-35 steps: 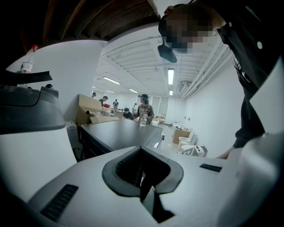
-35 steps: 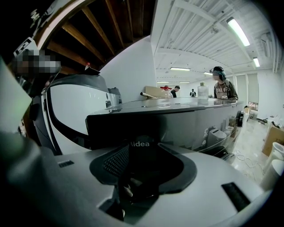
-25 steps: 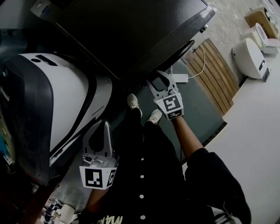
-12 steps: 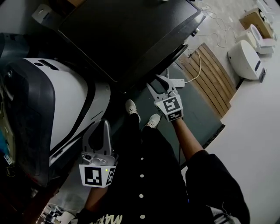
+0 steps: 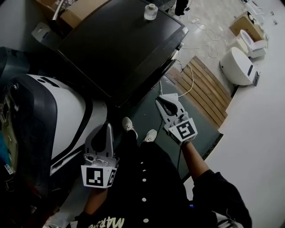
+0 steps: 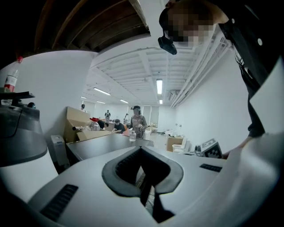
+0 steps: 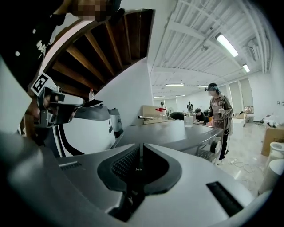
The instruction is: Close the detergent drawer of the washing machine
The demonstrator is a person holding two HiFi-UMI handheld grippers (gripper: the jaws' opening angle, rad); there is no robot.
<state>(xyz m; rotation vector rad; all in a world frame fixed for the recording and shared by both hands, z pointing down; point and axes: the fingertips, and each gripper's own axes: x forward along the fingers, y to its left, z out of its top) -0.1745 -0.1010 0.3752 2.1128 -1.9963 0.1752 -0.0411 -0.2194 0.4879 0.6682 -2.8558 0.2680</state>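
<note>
I stand at the near side of the washing machine, its dark flat top reaching away from me with a clear cup at the far edge. The front panel faces right; I cannot make out the detergent drawer on it. My right claw hangs over the dark floor mat just right of the machine, its jaws closing, pads all but together, nothing between them. My left claw is closed and empty, beside a white-and-dark appliance on the left. Farther right, a slatted wooden board lies on the floor, with a white toilet beyond it. Strip lights run along the white ceiling.
</note>
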